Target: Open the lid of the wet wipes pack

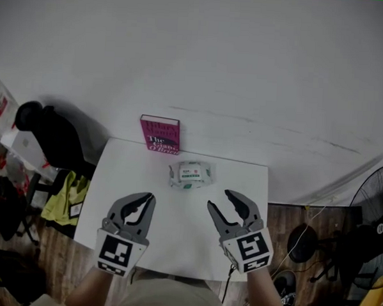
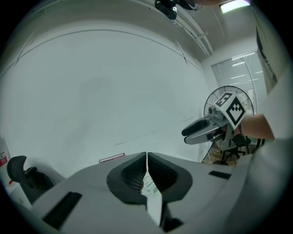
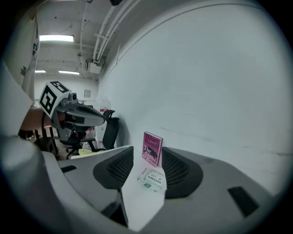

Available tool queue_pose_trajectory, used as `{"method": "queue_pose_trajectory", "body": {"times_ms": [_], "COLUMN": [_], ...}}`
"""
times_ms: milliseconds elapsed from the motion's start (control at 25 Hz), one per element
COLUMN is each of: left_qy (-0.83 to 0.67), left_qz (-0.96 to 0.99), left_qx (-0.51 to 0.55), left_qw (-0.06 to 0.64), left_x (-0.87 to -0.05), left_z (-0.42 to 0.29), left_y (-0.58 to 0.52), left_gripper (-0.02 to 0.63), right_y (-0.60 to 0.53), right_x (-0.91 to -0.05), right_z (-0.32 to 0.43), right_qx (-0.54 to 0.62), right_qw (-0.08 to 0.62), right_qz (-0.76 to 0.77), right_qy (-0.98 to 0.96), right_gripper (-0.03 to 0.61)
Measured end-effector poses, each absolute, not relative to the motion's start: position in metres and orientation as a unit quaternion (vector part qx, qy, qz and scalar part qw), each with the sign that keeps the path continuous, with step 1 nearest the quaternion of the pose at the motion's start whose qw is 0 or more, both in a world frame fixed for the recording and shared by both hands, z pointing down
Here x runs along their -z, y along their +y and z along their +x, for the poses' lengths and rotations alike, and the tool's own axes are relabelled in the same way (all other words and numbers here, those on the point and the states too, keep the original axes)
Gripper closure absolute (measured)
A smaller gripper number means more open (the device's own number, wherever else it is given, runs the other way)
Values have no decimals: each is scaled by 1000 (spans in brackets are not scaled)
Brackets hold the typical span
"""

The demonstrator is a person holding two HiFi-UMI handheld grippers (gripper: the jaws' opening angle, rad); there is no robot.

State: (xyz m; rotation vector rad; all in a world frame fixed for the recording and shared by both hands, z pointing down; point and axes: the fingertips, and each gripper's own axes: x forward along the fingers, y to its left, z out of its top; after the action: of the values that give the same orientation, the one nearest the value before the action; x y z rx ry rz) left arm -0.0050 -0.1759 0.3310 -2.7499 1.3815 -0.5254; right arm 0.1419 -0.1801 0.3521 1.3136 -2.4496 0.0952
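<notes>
The wet wipes pack is white with a green-printed lid label and lies flat on the white table, toward its far side. Both grippers hover over the near half of the table, short of the pack. My left gripper is shut with nothing between its jaws; in the left gripper view only a sliver of the pack shows through them. My right gripper is open and empty. The right gripper view frames the pack between its jaws.
A magenta book stands upright against the white wall, just behind the pack. A black chair and a yellow-green cloth sit left of the table. A floor fan stands at the right.
</notes>
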Motion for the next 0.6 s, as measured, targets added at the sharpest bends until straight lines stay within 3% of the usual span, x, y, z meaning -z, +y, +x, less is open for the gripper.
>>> {"method": "queue_pose_trajectory", "body": {"times_ms": [600], "left_qy": [399], "left_qz": [-887], "left_qx": [231], "left_qw": [-23], "left_x": [-436], "left_z": [25], "left_y": [-280], "left_gripper": [584], "right_y": [-302], "right_x": [-469], "right_z": [125], "right_qx": [57], "right_qw": [352], "right_qz": [442], "right_qy": [-823], "right_gripper": [380]}}
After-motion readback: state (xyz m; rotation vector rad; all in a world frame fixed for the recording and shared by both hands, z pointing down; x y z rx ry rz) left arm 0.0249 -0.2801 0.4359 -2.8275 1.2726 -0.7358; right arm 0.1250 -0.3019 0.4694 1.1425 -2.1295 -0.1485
